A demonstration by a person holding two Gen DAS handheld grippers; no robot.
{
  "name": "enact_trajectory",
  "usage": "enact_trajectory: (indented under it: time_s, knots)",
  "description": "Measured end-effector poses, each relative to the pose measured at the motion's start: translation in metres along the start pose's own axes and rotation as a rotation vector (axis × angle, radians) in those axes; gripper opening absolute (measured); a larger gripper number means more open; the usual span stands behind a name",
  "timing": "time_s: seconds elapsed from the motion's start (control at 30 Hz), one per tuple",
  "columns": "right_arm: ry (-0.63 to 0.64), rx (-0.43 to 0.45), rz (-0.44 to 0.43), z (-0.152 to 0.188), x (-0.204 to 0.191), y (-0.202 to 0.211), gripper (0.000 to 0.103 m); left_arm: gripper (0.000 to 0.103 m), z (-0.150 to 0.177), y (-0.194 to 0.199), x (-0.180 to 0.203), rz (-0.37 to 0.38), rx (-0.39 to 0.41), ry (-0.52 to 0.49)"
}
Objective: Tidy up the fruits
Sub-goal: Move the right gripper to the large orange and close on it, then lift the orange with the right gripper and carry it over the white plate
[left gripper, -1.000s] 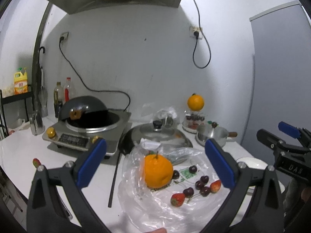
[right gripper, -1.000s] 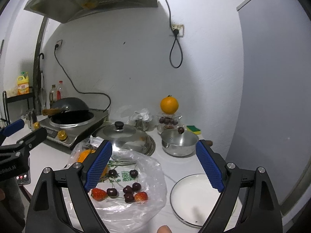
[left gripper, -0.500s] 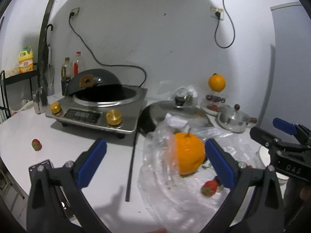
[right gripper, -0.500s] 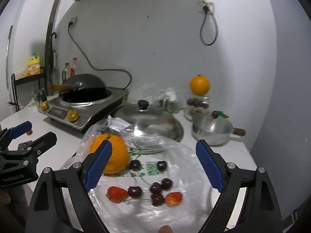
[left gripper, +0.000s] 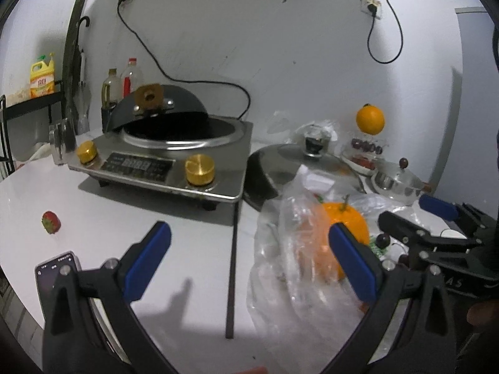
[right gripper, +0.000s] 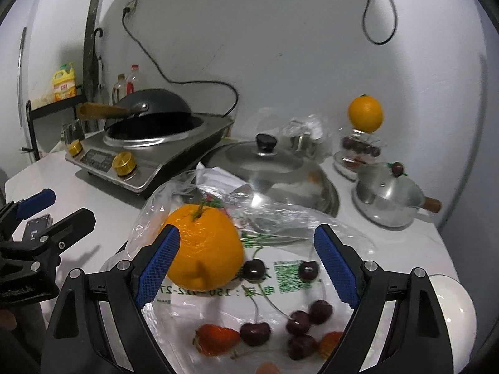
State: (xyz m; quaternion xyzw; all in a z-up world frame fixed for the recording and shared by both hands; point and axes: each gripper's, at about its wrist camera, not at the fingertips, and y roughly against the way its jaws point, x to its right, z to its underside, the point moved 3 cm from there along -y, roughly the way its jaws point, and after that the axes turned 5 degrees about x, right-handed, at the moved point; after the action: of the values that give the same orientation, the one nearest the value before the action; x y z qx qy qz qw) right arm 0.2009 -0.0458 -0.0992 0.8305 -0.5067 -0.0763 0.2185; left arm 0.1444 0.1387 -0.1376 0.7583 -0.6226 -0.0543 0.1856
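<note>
While both tools stand wide with nothing held, the orange (right gripper: 204,249) sits on the clear plastic bag (right gripper: 280,218), just beyond the right tool's (right gripper: 246,268) left fingertip and beside the left tool's (left gripper: 246,258) right fingertip. Since a second ago both tools have come closer to the counter (left gripper: 124,233), and the plate (right gripper: 458,305) has slid to the right edge. Cherries (right gripper: 299,321) and strawberries (right gripper: 215,339) lie on the bag; one strawberry (left gripper: 50,222) lies far left.

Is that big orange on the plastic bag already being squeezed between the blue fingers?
No, the right gripper stands wide open, and the orange only sits on the plastic bag beside one finger.
</note>
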Motion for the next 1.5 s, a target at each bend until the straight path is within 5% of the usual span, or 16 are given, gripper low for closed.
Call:
enact_trajectory:
  time_s: [0.7, 1.5]
  knots:
    - [-0.002, -0.142, -0.106, 0.009, -0.033, -0.07, 0.09, 0.102, 0.009, -0.027, -0.025, -0.004, -0.071, 0.034]
    - [0.038, -0.162, -0.087, 0.01, -0.041, -0.085, 0.091, 0.102, 0.012, -0.03, -0.035, -0.017, -0.088, 0.039]
